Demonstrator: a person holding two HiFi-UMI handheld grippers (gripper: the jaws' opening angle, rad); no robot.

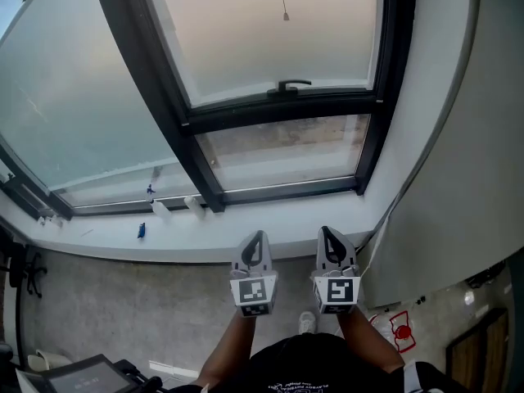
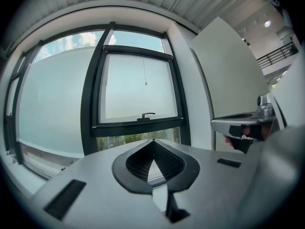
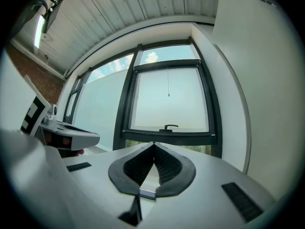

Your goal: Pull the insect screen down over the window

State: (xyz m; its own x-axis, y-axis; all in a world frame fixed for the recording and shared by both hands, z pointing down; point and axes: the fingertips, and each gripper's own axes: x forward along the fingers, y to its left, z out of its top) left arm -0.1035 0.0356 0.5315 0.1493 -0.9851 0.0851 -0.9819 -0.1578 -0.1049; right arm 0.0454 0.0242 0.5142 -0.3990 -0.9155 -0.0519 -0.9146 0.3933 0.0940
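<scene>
Bright, even daylight comes through the window (image 1: 270,47), whose frosted panes glow pale and washed out; its frame (image 1: 278,111) reads near black. The floor (image 1: 123,309) below the window is dimmer. Both gripper views bulge, vignetted black at the corners.

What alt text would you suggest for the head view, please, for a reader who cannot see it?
Seen from above, a person's left claw and right claw, both shut and empty, point side by side at a black-framed window above a white sill. A handle sits on its sash bar; a pull cord hangs before the pane.
</scene>
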